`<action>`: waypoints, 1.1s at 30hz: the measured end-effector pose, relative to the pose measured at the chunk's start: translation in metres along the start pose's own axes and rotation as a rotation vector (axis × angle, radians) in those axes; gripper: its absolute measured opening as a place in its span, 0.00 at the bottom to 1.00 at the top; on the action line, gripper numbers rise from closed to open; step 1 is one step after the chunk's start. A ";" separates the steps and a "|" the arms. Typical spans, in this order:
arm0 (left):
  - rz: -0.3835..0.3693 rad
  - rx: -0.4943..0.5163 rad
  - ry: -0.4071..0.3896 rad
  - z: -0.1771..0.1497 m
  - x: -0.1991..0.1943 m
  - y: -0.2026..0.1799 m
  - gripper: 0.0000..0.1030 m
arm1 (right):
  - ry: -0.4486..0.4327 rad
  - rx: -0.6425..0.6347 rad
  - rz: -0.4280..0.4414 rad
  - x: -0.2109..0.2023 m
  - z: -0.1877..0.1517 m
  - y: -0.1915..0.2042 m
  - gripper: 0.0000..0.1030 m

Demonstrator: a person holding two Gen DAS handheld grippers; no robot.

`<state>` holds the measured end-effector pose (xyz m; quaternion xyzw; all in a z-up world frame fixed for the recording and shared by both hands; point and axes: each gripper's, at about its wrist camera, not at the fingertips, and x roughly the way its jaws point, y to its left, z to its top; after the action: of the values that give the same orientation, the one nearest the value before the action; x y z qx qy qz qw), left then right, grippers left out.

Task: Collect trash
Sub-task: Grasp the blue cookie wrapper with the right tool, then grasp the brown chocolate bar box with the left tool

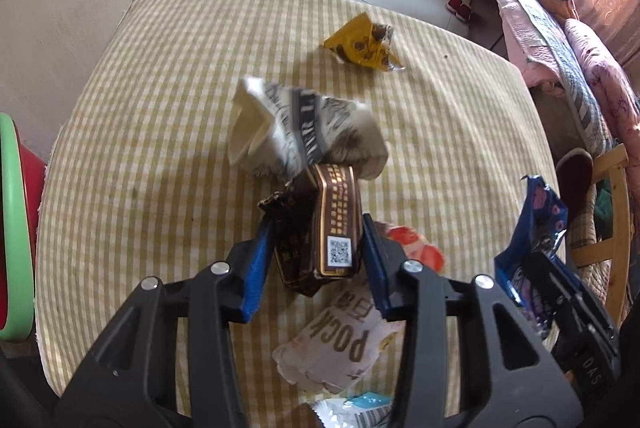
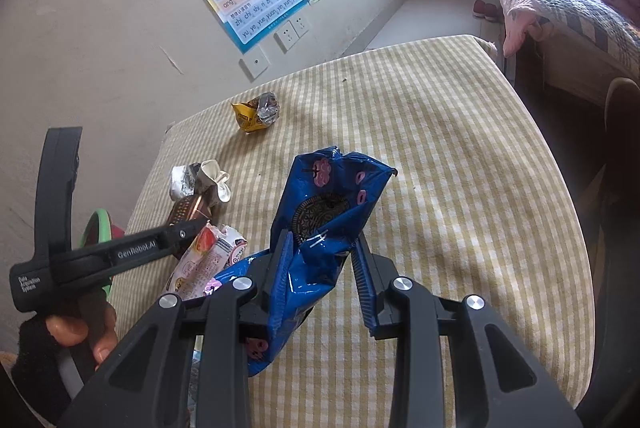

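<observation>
Checked tablecloth (image 1: 168,99) covers the table where the wrappers lie scattered. Right gripper (image 2: 320,260) clamps a blue cookie bag (image 2: 320,211) lifted above the cloth, while the left gripper (image 1: 316,248) pinches a brown wrapper (image 1: 320,224) beside a white crumpled bag (image 1: 304,131); a yellow wrapper (image 1: 364,45) lies farther off.

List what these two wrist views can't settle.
- Bin: only a green rim at the left wrist view's left edge; inside unseen.
- Wrapper at the bottom, left wrist view: cut off by the edge and the left tongs.
- Lower end of the blue cookie bag, right wrist view: covered by the right tongs.
- Brown box: print too small to read.
</observation>
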<state>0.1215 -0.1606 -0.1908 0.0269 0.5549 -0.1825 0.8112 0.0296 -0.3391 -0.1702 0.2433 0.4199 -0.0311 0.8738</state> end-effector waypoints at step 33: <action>0.076 -0.018 -0.276 -0.059 -0.123 0.052 0.25 | -0.071 -0.106 0.063 -0.026 -0.006 0.045 0.29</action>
<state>0.0468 -0.0650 -0.1099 0.0152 0.4382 -0.1483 0.8864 0.0200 -0.3008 -0.1362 0.2083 0.3816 0.0099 0.9005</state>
